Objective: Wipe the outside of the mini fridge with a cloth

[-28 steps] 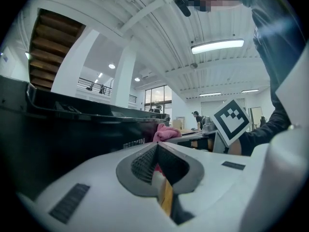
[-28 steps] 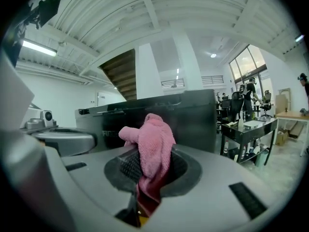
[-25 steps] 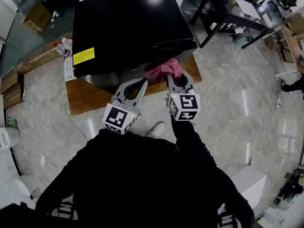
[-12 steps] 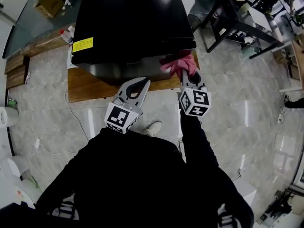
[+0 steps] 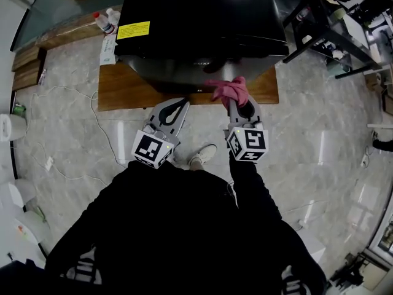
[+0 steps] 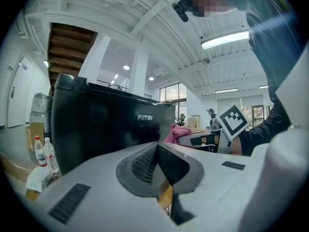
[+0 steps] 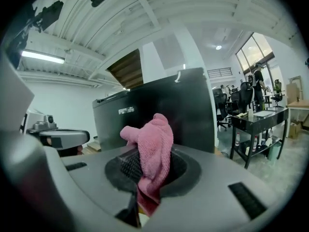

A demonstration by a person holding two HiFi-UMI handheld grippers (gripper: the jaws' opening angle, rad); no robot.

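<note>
Side by side, left claw (image 5: 177, 105) is closed empty, right claw (image 5: 239, 106) clamped on pink cloth (image 5: 227, 90).

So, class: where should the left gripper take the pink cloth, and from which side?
Probably the bunched end of the cloth past the right gripper's jaws, approached from its left: that lump stands exposed, while the rest is pinched.

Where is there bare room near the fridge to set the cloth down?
The mini fridge top is bare apart from a yellow label. The wooden platform shows a bare strip at its front left corner and a narrower one right of the pink cloth. Crowded: bottles at the fridge's left.
</note>
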